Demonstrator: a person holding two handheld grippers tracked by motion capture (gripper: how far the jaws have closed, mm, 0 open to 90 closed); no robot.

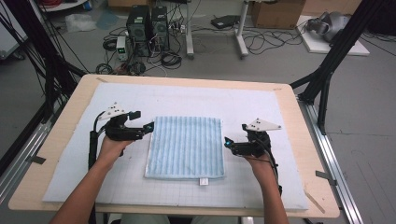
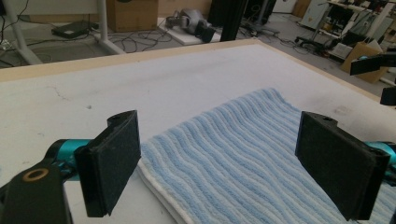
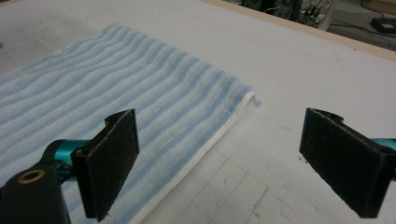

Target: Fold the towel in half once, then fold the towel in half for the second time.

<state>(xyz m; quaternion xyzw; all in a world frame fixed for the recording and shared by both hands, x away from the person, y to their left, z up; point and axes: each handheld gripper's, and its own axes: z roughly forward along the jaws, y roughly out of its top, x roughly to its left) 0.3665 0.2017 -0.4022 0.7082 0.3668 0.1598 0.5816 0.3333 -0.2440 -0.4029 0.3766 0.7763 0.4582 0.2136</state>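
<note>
1. The towel [image 1: 185,147] lies flat at the middle of the table, a folded, near-square piece of ribbed terry in pale blue and white stripes, with a small white tag at its 6 o'clock edge.
2. The left gripper [image 1: 150,127] sits at the towel's 9 o'clock edge, just beside it; its flat, felt-faced black jaws stand wide apart, holding nothing.
3. The right gripper [image 1: 227,142] sits at the 3 o'clock edge, jaws likewise spread and empty.
4. Under the towel is a white, faintly gridded mat [image 1: 261,105], scuffed and matte.
5. The mat covers a light wooden table [image 1: 286,88] with rounded corners.
</note>
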